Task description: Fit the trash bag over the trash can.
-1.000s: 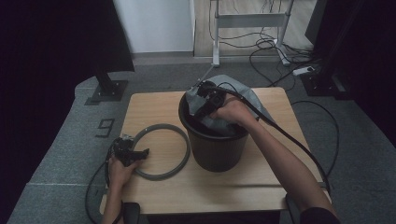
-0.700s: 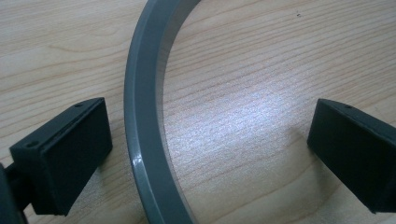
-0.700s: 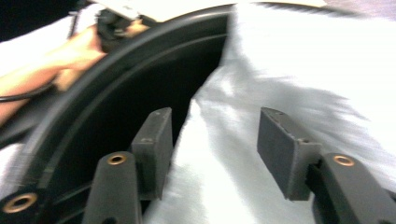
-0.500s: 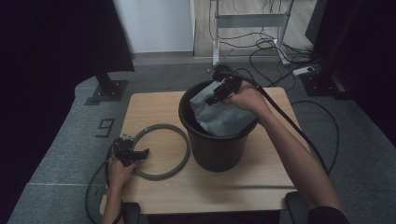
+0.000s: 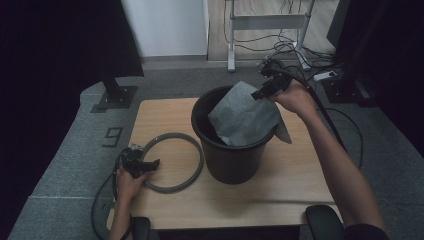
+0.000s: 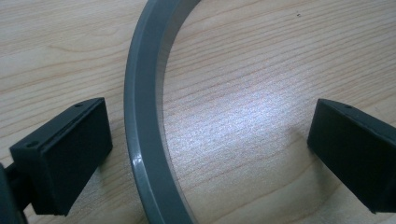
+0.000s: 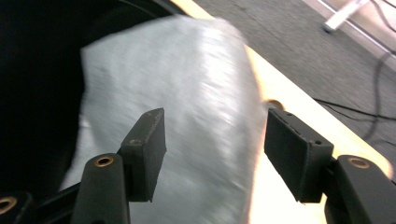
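Fingers [image 7: 144, 149] of the right gripper [image 5: 264, 89] stand apart, having just been opening, with nothing clamped; they hang above the grey bag [image 5: 245, 117] at the far rim of the black bin [image 5: 230, 160]. The bag lies draped in the bin's mouth, one edge spilling over the right rim. The bin stands mid-table [image 5: 280, 185]. The left gripper [image 5: 145, 166], near the table's left edge, has its jaws wide apart astride the grey ring [image 6: 144, 154], which lies flat beside the bin.

A lab-like recording room: black curtains [image 5: 55, 60], grey carpet [image 5: 75, 150], floor cables [image 5: 295, 50], a metal stand [image 5: 270, 22].
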The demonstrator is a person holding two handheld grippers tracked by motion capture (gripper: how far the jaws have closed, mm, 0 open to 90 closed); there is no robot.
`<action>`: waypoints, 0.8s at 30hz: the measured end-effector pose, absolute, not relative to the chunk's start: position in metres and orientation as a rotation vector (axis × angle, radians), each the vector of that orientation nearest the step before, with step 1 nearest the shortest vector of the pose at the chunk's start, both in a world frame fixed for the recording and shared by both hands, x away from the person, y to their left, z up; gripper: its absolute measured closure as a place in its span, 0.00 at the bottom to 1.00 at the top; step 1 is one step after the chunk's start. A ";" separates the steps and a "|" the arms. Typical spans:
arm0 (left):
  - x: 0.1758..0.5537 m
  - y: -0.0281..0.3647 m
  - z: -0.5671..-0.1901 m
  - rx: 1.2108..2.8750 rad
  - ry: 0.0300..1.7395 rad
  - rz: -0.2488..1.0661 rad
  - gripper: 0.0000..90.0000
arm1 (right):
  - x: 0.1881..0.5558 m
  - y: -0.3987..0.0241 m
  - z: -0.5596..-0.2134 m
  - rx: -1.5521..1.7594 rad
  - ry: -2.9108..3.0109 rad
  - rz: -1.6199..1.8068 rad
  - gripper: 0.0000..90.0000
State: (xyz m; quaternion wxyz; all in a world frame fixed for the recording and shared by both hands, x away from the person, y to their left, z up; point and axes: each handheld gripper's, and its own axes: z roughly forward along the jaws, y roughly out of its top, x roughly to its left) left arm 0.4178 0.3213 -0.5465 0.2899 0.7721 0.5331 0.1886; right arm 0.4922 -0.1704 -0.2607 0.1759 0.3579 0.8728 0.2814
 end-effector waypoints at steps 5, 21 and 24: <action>0.418 0.321 -0.547 2.060 1.422 0.503 0.00 | 0.492 -0.188 -0.269 1.045 2.482 0.791 0.49; 0.418 0.321 -0.547 2.059 1.423 0.503 0.00 | 0.473 -0.167 -0.243 0.921 2.518 0.874 0.97; 0.418 0.321 -0.547 2.059 1.422 0.503 0.00 | 0.472 -0.149 -0.247 0.875 2.574 0.910 0.97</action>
